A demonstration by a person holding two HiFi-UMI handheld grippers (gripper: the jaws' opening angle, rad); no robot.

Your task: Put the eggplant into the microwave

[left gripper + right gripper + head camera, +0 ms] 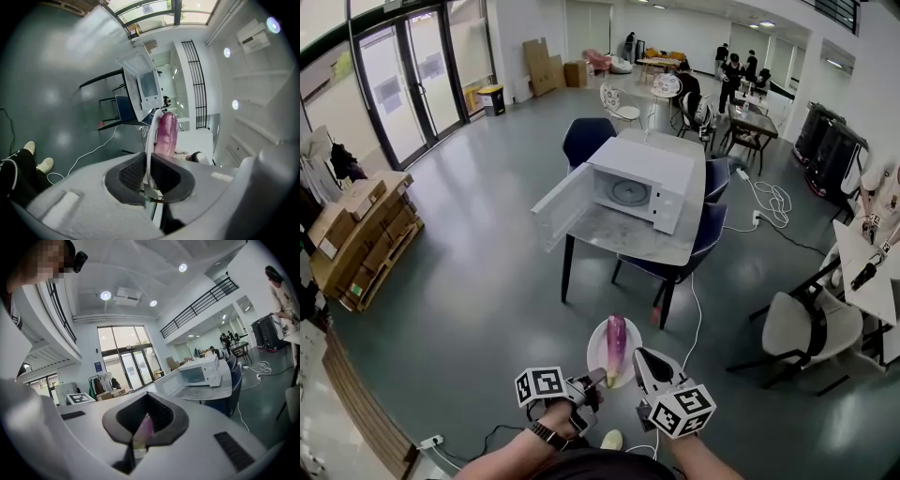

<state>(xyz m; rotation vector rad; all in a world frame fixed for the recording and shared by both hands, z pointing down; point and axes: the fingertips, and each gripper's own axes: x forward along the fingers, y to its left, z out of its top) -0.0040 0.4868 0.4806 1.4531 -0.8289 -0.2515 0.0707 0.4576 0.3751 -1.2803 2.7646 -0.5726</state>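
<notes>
Eggplant (616,349) on plate (596,361), pointing roughly toward microwave (642,183)

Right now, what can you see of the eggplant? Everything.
The eggplant is long, slim and glossy, purple-pink and paler toward the near end, and it looks whole. It lies lengthwise on a white plate, the only thing touching it. The plate is carried above the floor, with the left gripper clamped on its near rim and the right gripper on its right edge. The eggplant points toward the open microwave on the table ahead, well short of it.
</notes>
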